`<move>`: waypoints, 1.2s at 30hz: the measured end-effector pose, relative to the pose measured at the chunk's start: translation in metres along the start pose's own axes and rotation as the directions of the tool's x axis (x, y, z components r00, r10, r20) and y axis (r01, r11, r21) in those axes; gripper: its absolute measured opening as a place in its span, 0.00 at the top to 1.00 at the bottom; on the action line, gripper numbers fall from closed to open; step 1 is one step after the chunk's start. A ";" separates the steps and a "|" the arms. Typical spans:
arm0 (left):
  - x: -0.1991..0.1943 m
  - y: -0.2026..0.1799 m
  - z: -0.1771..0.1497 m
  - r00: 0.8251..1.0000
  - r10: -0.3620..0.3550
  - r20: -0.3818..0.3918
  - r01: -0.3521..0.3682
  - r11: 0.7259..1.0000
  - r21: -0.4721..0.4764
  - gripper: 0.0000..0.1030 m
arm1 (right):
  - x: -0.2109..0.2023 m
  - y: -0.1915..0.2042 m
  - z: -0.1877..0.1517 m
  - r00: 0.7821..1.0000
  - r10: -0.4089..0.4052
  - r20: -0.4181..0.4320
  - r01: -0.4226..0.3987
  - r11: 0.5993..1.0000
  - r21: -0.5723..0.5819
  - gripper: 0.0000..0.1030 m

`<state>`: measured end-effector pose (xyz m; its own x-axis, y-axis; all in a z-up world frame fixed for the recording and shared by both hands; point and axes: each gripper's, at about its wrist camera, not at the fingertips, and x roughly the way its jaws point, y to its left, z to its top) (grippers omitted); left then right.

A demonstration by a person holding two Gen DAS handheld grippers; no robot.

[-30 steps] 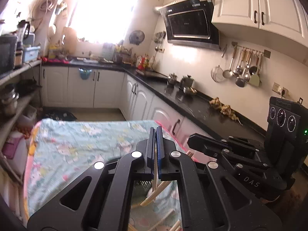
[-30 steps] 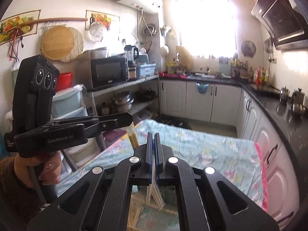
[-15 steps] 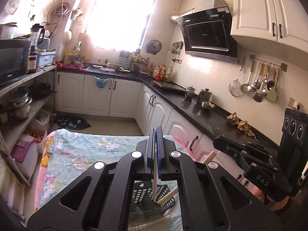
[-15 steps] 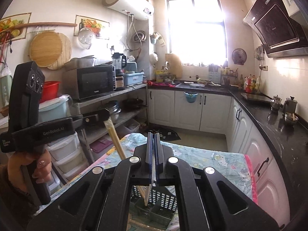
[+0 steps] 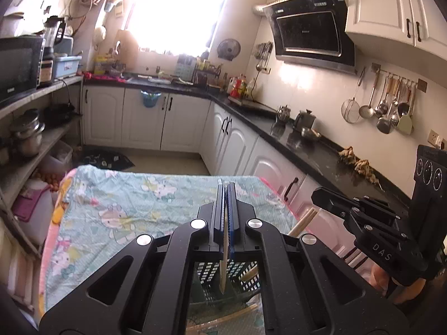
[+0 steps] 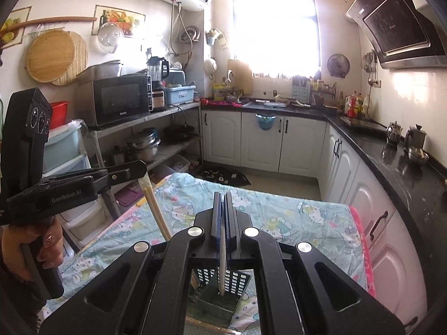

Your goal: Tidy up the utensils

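My left gripper [image 5: 224, 195] is shut on a pale wooden chopstick [image 5: 222, 268] that hangs tip-down over a dark green slotted utensil basket [image 5: 212, 279]. My right gripper [image 6: 222, 203] is shut on another chopstick [image 6: 222, 273], its tip inside the same basket [image 6: 218, 296]. In the left wrist view the right gripper [image 5: 321, 195] shows at the right with its chopstick [image 5: 303, 222]. In the right wrist view the left gripper [image 6: 141, 167] shows at the left with its chopstick [image 6: 156, 212].
The basket stands on a table under a light-blue cartoon cloth [image 6: 279, 220]. More chopsticks [image 5: 232, 316] lie on the cloth in front of the basket. White cabinets with a black countertop [image 5: 307, 150] run along the right; shelves with a microwave [image 6: 120, 97] stand on the left.
Both grippers rose and tilted, so the basket came into view below them. Both chopsticks now point down over the basket, the right one with its tip inside.
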<state>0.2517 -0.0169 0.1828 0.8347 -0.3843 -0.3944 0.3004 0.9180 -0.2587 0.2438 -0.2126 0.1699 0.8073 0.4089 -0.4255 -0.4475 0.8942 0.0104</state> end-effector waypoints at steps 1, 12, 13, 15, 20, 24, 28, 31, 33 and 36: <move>0.004 0.001 -0.003 1.000 0.001 -0.008 -0.001 1.000 0.000 1.00 | 0.003 -0.001 -0.003 1.000 0.000 -0.007 0.000 1.000 0.005 0.98; 0.030 0.006 -0.037 0.997 0.000 -0.072 0.000 1.000 0.000 1.00 | 0.031 -0.002 -0.033 0.997 -0.026 -0.070 0.027 0.999 0.026 0.97; 0.031 0.007 -0.039 0.997 -0.002 -0.074 0.002 1.000 -0.003 1.00 | 0.032 -0.002 -0.035 0.997 -0.029 -0.074 0.030 0.999 0.025 0.96; 0.032 0.008 -0.042 0.997 0.003 -0.079 -0.003 1.000 -0.005 0.98 | 0.034 -0.002 -0.038 0.996 -0.032 -0.078 0.035 0.999 0.029 0.86; 0.027 0.007 -0.049 0.997 0.029 -0.068 -0.029 1.000 0.007 0.72 | 0.031 -0.003 -0.044 0.997 -0.051 -0.063 0.053 0.998 0.028 0.68; 0.015 0.006 -0.049 0.998 0.046 -0.034 -0.046 0.999 0.013 0.52 | 0.027 -0.005 -0.047 0.997 -0.055 -0.054 0.057 0.998 0.036 0.53; -0.002 0.009 -0.049 0.997 0.076 0.012 -0.076 0.997 0.004 0.33 | 0.018 -0.005 -0.050 0.997 -0.064 -0.039 0.065 0.998 0.025 0.44; -0.016 0.013 -0.051 0.995 0.096 0.041 -0.095 0.995 -0.021 0.17 | 0.011 -0.005 -0.053 0.997 -0.067 -0.029 0.068 0.997 0.025 0.38; -0.022 0.014 -0.052 0.993 0.103 0.050 -0.102 0.994 -0.027 0.10 | 0.006 -0.004 -0.054 0.998 -0.065 -0.022 0.065 0.998 0.025 0.33; -0.034 0.014 -0.057 0.991 0.120 0.059 -0.119 0.992 -0.030 0.10 | -0.005 -0.001 -0.057 0.998 -0.063 -0.007 0.063 0.998 0.020 0.29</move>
<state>0.2011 0.0035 0.1420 0.8904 -0.2648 -0.3702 0.1854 0.9538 -0.2362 0.2185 -0.2256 0.1202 0.8313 0.3502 -0.4317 -0.3875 0.9219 0.0016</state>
